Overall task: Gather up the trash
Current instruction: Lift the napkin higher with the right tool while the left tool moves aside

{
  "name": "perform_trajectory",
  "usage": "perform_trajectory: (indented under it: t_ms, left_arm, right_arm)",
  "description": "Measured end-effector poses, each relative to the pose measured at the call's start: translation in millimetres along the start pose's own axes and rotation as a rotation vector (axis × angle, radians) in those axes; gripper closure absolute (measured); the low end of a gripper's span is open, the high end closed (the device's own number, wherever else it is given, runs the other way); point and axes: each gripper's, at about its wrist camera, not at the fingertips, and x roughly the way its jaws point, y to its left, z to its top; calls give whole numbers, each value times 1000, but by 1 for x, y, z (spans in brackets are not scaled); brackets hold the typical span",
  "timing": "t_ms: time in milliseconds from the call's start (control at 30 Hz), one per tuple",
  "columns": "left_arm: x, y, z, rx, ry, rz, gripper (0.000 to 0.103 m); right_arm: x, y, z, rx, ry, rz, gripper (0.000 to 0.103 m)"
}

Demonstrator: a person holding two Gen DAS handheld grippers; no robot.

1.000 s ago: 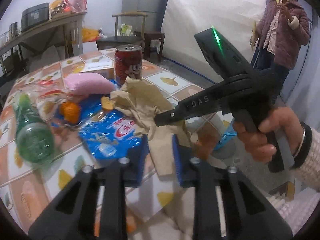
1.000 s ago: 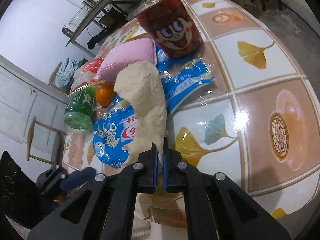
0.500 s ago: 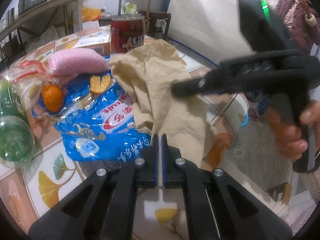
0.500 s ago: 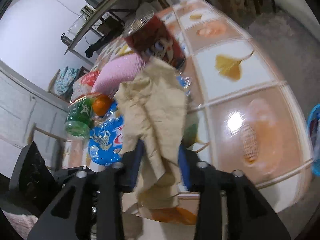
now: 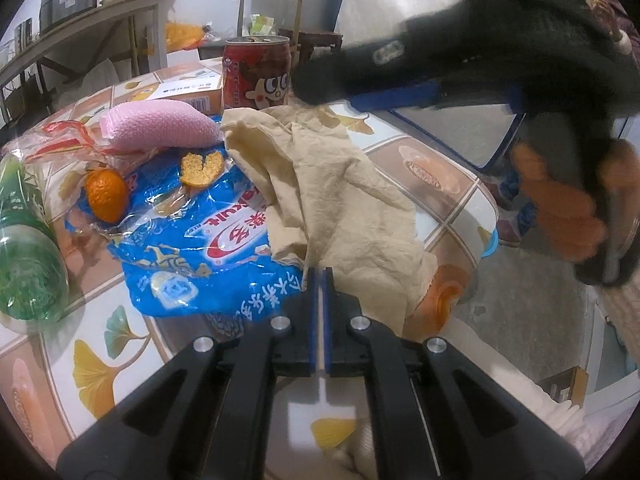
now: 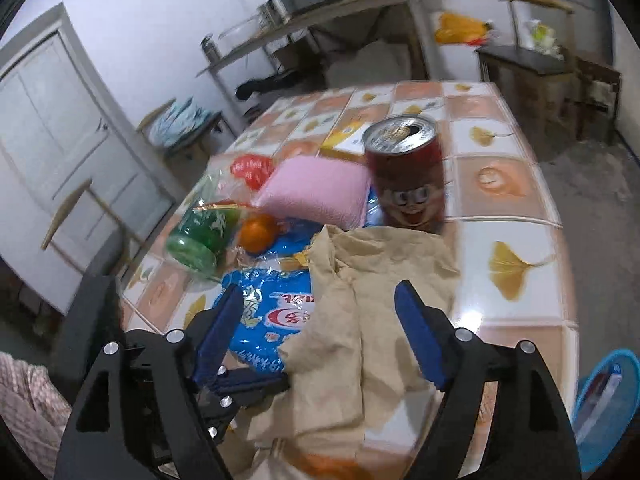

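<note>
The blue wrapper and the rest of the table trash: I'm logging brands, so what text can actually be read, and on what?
"akult" (upside down): blue wrapper, beside large Chinese characters I cannot make out.
Red can: cartoon face; the small lettering is too blurred.
Orange-and-white box: print too small.
Green bottle: label unreadable.

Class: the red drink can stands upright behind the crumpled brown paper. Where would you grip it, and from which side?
Grip the red can across its round wall at mid-height, coming from the open table side on its right in the right wrist view. The pink sponge crowds its left.
</note>
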Motion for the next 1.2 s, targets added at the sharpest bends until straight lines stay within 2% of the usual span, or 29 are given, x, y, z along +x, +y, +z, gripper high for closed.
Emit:
perform_trajectory:
  t_ms: [200,367,533,767,1100,1200]
  left_arm:
    - [-5,2,-7,-19,-19,-16,102]
    - [-9,6,-10,-32,-32,-32,102]
    - [-11,10,-11,-54,-44,-45,102]
    - [-10,21,-11,-119,-54,-85,102]
    - [-9,35,-9,-204,-44,-122,103]
    - [-4,37,-7,-221,-40,-122,103]
  right_arm:
    - [51,-20,-2,-11,154,-62,26]
    - [45,-18,-9,-34,192,-52,28]
    - [41,-1,-22,-133,238,-102,40]
    - [37,12,-30,-251,315,-105,45]
    - [40,35,-43,-371,331,-141,46]
    - [39,39,-47,-379,320,-158,51]
